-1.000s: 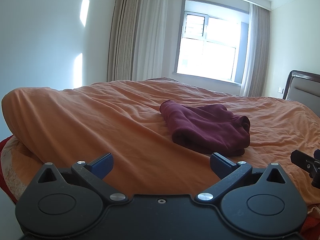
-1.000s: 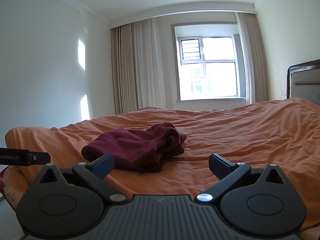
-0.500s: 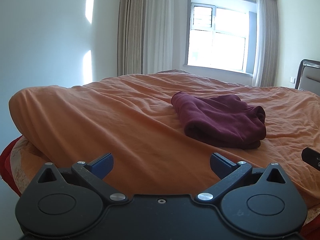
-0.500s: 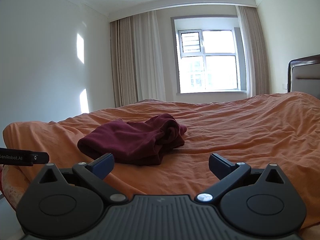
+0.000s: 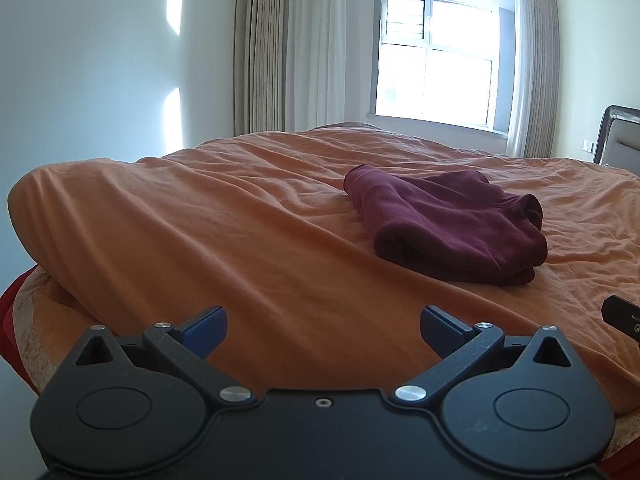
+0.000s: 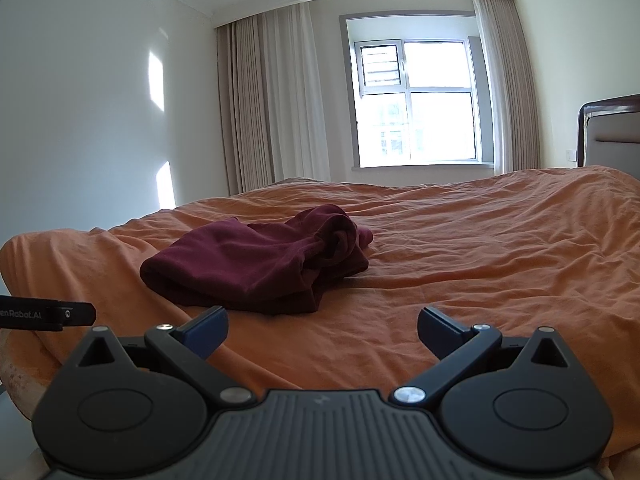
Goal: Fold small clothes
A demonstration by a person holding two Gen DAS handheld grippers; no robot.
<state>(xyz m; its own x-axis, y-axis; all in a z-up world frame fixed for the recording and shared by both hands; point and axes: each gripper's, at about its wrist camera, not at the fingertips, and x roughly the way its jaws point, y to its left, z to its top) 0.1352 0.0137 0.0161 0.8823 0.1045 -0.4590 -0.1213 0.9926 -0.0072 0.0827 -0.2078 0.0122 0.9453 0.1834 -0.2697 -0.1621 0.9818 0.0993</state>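
Observation:
A dark maroon garment (image 5: 448, 224) lies in a loosely folded heap on the orange bedspread (image 5: 240, 240), ahead and to the right of my left gripper (image 5: 323, 330). The left gripper is open, its blue-padded fingers spread wide with nothing between them. In the right wrist view the same maroon garment (image 6: 260, 260) sits ahead and to the left of my right gripper (image 6: 322, 328), which is also open and empty. Both grippers hover near the bed's near edge, apart from the garment.
The orange bedspread (image 6: 480, 260) is wrinkled and covers the whole bed. A headboard (image 6: 608, 132) stands at the right. A window (image 6: 416, 100) with curtains is behind the bed. Part of the other gripper (image 6: 44, 313) shows at the left edge.
Both views have shifted a little: the garment now sits further right and higher in the left wrist view, and slightly higher in the right wrist view. Fingers stay open.

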